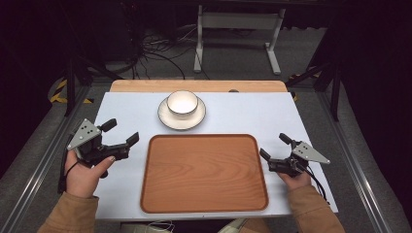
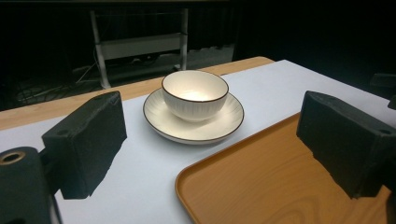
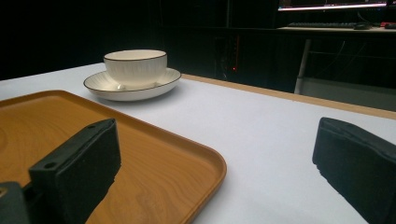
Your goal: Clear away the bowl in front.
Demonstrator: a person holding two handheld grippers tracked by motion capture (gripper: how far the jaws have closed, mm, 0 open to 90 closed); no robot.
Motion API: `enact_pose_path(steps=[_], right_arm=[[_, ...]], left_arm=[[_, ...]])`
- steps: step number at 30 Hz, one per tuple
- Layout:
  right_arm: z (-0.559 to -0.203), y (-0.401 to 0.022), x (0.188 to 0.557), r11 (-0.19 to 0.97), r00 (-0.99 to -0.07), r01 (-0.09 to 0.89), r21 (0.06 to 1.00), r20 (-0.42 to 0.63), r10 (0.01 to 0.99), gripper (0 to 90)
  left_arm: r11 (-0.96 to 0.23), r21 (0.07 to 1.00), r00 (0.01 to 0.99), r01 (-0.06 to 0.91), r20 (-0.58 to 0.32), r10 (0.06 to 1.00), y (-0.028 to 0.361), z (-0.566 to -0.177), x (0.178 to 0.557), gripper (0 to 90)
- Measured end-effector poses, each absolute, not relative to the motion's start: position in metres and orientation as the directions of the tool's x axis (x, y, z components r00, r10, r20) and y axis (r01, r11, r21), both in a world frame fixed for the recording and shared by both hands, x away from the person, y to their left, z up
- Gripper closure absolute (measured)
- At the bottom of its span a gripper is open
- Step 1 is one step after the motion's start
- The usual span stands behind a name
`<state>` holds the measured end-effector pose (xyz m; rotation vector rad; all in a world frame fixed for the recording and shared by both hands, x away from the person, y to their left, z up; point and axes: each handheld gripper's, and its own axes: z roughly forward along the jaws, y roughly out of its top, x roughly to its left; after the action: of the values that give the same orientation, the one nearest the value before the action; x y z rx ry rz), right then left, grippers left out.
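White table [image 1: 233, 119], bowl [image 1: 182, 102] on saucer [image 1: 181, 116], tray [image 1: 204, 172], both jaws apart

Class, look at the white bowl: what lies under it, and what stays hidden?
The bowl stands on a white saucer with a dark rim. The saucer's centre is covered by the bowl, so it cannot be seen.

Bowl [image 1: 182, 102] on saucer [image 1: 167, 116], behind tray [image 1: 204, 173], between tongs.
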<state>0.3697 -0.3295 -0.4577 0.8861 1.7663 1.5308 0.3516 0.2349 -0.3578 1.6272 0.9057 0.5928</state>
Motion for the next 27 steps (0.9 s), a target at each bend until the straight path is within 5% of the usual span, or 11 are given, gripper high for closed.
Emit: enact_pose_path(steps=[27], right_arm=[[-0.458, -0.329, 0.370, 0.109, -0.573, 0.091, 0.990, -0.037, 0.819, 2.3]], left_arm=[[-0.143, 0.949, 0.630, 0.282, -0.071, 0.773, 0.198, -0.351, 0.422, 9.2]])
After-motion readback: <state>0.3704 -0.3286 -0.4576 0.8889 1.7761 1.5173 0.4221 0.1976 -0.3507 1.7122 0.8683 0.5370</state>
